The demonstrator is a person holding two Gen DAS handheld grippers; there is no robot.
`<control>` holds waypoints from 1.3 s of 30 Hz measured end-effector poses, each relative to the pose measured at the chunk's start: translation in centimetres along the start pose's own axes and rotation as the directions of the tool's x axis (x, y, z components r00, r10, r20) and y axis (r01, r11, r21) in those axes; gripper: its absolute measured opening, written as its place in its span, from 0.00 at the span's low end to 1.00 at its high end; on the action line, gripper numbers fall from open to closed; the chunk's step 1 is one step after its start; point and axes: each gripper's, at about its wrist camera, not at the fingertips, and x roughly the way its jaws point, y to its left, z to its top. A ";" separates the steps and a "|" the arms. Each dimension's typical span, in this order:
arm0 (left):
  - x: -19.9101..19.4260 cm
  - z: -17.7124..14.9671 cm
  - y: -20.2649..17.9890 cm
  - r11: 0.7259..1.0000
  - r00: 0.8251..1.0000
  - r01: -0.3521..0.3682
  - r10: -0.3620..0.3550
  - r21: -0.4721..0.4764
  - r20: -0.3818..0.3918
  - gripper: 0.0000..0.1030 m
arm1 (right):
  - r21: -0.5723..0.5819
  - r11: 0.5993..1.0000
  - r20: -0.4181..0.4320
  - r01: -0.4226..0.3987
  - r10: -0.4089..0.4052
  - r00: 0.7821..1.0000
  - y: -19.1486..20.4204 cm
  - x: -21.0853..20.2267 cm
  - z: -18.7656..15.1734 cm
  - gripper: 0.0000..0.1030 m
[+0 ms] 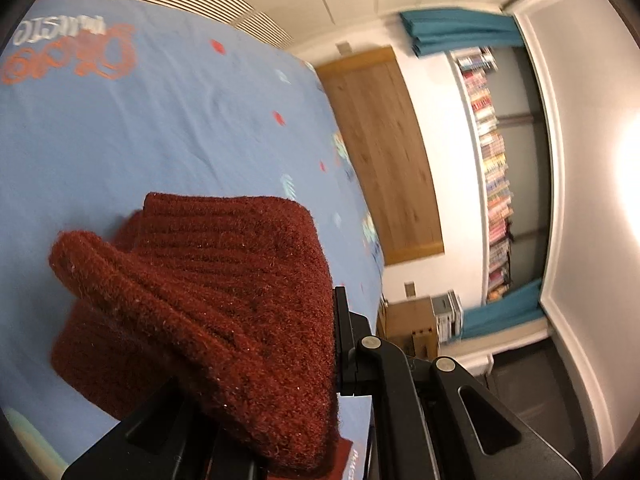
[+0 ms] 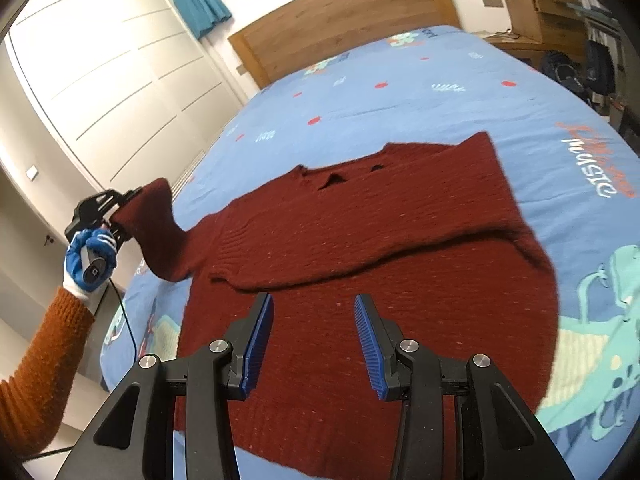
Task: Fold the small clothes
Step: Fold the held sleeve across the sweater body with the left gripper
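Note:
A dark red knitted sweater [image 2: 360,240] lies spread on the blue bedspread [image 2: 440,92], its right sleeve folded across the body. My left gripper [image 2: 120,210] is shut on the left sleeve cuff [image 2: 154,208] and holds it lifted above the bed's left edge. In the left wrist view the sleeve [image 1: 224,292] bunches over the fingers and hides them. My right gripper [image 2: 314,344] is open and empty, hovering over the sweater's lower body, its blue pads [image 2: 260,344] apart.
A wooden headboard [image 2: 340,16] stands at the far end of the bed. White wardrobe doors [image 2: 100,80] line the left side. A cardboard box [image 2: 536,4] and bags [image 2: 576,68] stand at the far right. A bookshelf [image 1: 494,168] with teal curtains [image 1: 460,30] shows in the left wrist view.

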 end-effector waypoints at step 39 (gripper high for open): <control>16.2 -30.0 -4.1 0.895 0.856 -0.150 0.330 0.419 -0.397 0.05 | 0.171 0.985 0.038 0.007 -0.014 0.999 -10.1 -5.3 -3.7 0.43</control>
